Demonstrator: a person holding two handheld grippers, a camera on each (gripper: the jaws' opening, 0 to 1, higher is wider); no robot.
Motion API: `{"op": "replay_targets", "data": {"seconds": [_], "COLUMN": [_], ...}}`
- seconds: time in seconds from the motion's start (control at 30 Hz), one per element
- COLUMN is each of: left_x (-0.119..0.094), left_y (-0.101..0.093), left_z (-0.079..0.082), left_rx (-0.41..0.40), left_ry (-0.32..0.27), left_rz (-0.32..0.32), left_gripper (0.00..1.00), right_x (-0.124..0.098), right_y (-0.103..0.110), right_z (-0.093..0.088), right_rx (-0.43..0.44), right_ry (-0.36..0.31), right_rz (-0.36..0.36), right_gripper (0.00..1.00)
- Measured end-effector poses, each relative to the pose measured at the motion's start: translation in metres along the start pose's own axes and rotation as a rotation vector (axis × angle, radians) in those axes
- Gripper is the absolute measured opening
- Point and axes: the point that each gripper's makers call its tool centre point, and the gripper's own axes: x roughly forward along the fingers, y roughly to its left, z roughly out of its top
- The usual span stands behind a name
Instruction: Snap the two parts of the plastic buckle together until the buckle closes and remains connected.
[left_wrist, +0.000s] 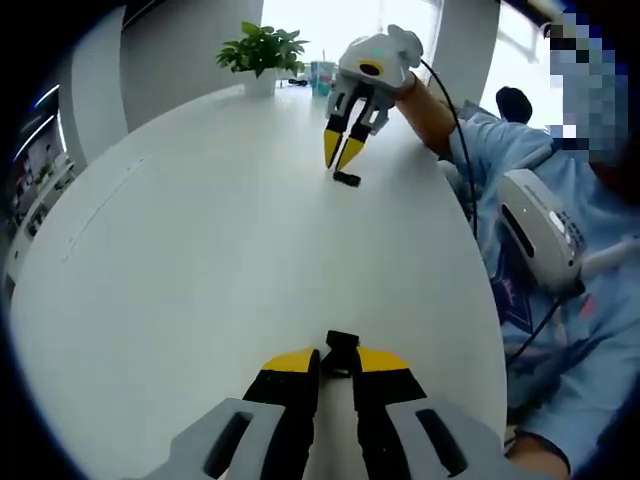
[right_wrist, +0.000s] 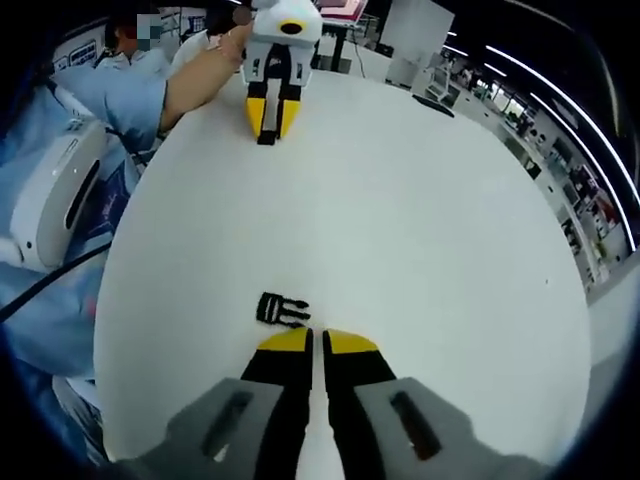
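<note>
While our left hand-held gripper (left_wrist: 335, 362) pinches one buckle half (left_wrist: 341, 349), the other half (right_wrist: 281, 310) lies on the white surface (right_wrist: 400, 250) just before our nearly closed, empty right hand-held gripper (right_wrist: 317, 341); we should grip it squarely.

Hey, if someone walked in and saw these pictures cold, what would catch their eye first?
The yellow-tipped left gripper, clamped on a black buckle part low in its own view. Then the other buckle part lying loose on the big white table, just ahead-left of the shut right gripper.
</note>
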Motion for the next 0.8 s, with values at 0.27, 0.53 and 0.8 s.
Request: {"op": "replay_targets", "data": {"seconds": [0.27,0.53,0.8], "left_x": [0.0,0.001,0.001], "left_y": [-0.002,-0.003,-0.004], "left_z": [0.0,0.0,0.0], "left_rx": [0.002,0.004,0.002], "left_ry": [0.001,0.001,-0.001], "left_rz": [0.001,0.001,0.0], "left_gripper": [0.12,0.12,0.12], "right_x": [0.002,-0.007,0.003], "right_y": [0.0,0.006,0.031], "right_z": [0.013,0.028,0.037], "right_rx": [-0.049,-0.023,-0.117], "right_ry": [-0.001,-0.064,-0.043], "right_rz": [-0.016,-0.043,-0.017], "right_gripper": [0.07,0.08,0.11]}}
